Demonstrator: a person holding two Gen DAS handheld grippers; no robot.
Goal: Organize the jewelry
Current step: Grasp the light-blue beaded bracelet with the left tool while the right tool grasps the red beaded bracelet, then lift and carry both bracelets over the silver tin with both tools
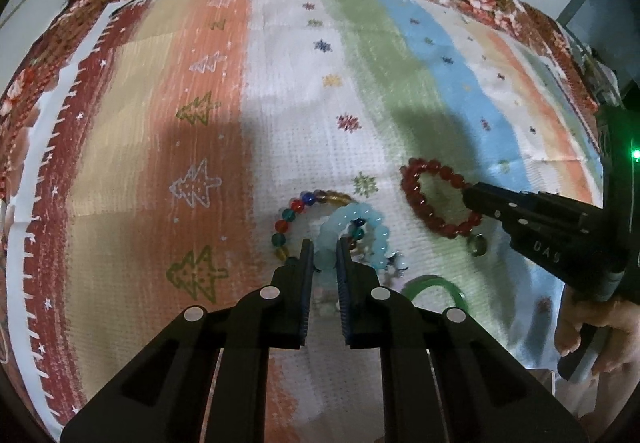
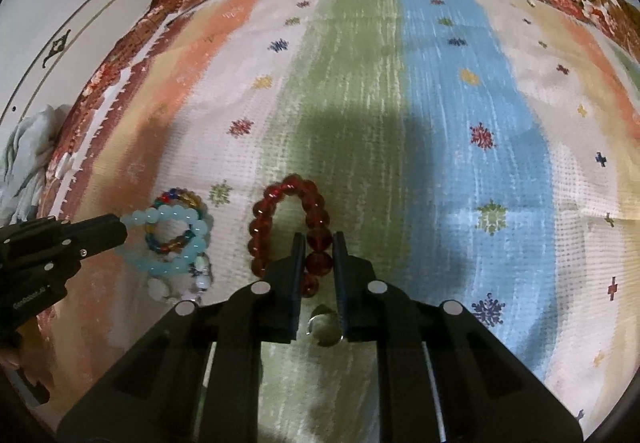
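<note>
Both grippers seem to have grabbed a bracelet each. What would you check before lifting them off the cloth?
1. Left gripper shut on the light blue bracelet: ok, a bead sits between its fingers.
2. Right gripper shut on the red bracelet: ok, beads are pinched between its fingers.
3. Blue bracelet free of the multicoloured bracelet: not ok, they overlap and it may drag along.
4. Red bracelet free of neighbours: ok, it lies apart from the blue one.
5. Green bangle clear of the left gripper: cannot tell, it lies close beside it.
6. Grippers apart from each other: ok.
</note>
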